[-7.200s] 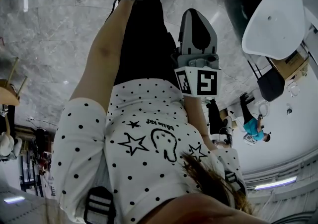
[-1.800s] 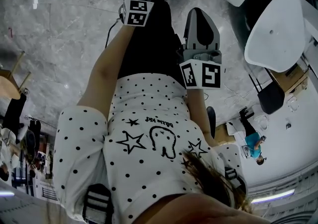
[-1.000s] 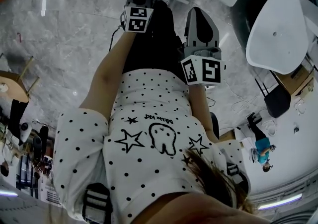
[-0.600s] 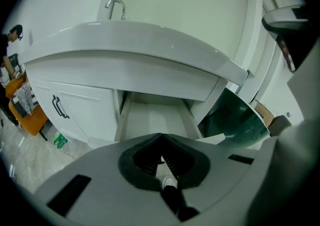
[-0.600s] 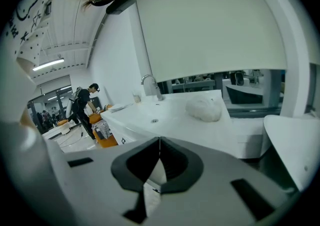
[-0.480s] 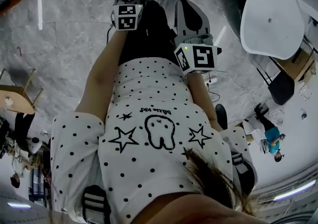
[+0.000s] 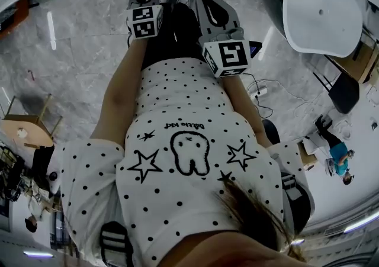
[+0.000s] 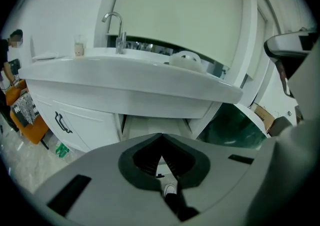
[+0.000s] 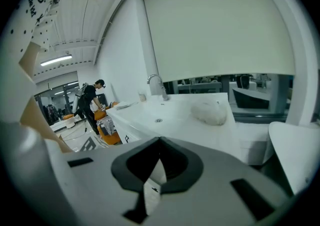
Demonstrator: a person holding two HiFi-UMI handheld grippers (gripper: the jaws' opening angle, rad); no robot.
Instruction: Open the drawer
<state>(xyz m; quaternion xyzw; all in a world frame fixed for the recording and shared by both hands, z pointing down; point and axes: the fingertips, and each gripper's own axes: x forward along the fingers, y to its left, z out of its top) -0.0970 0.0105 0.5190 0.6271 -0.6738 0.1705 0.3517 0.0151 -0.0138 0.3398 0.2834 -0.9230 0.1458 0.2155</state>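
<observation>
Plainly, both grippers are shut and empty, facing the drawer under the sink counter.
The grey two-jaw left gripper (image 8: 161, 136) has its tips pressed together on nothing, and the matching grey right gripper (image 9: 160, 141) is likewise closed and bare. The pale, flat-fronted drawer (image 8: 155, 126) sits in the middle bay just beneath the glossy white counter (image 8: 125, 82), right of the white cupboard door (image 8: 87, 132) with the black bar handle (image 8: 61, 122); whether it already stands out a little cannot be told. No pull shows on its front, so the jaws should probably be parted first, brought squarely to its top edge under the counter lip, closed firmly, then drawn straight back and level so the runners do not bind.
</observation>
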